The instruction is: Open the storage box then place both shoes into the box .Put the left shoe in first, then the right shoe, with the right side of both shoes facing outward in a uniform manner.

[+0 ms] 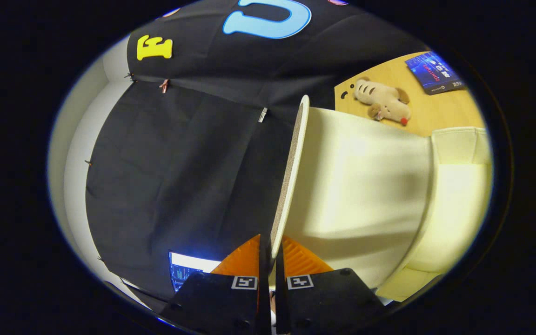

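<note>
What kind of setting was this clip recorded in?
Probably a staged recording booth: black cloth wall, a light wooden tabletop with a tan plush toy, and the gripper shut on a cream storage-box lid.

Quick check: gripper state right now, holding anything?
Gripper: shut on the box lid, both orange fingers pinching its edge, lid swung up from the box.

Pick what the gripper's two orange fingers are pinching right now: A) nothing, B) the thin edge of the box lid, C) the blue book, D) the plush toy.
B: the fingers of the gripper are closed on the edge of the cream lid, one on each side, with the box beyond it.
</note>
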Demonstrator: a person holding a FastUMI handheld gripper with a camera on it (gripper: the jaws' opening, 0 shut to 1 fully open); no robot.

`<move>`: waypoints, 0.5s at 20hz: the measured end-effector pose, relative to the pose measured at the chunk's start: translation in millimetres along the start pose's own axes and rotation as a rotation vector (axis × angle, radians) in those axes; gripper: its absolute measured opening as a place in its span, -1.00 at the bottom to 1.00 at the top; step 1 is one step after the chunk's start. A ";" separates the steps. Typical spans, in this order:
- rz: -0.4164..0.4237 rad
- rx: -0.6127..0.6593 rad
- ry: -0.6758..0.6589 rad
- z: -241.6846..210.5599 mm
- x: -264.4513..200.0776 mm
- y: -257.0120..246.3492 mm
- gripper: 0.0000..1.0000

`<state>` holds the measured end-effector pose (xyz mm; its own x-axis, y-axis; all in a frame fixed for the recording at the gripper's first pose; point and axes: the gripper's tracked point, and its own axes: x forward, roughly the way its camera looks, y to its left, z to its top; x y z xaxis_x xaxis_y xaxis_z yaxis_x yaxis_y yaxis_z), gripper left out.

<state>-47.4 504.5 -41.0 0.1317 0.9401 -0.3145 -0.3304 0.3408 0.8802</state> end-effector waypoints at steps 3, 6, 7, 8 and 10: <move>-0.043 -0.029 0.031 -11.1 35.3 -17.2 -0.83; -0.074 -0.049 0.057 -23.8 58.7 -34.6 -0.81; -0.083 -0.061 0.060 -25.6 65.6 -41.5 -0.81; -0.096 -0.068 0.066 -28.6 69.7 -44.7 -0.80; -0.169 -0.131 0.073 -34.6 69.7 -64.6 -0.75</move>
<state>-49.3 548.4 -132.1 0.1288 0.8664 -0.4824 -0.4283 0.4873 0.7609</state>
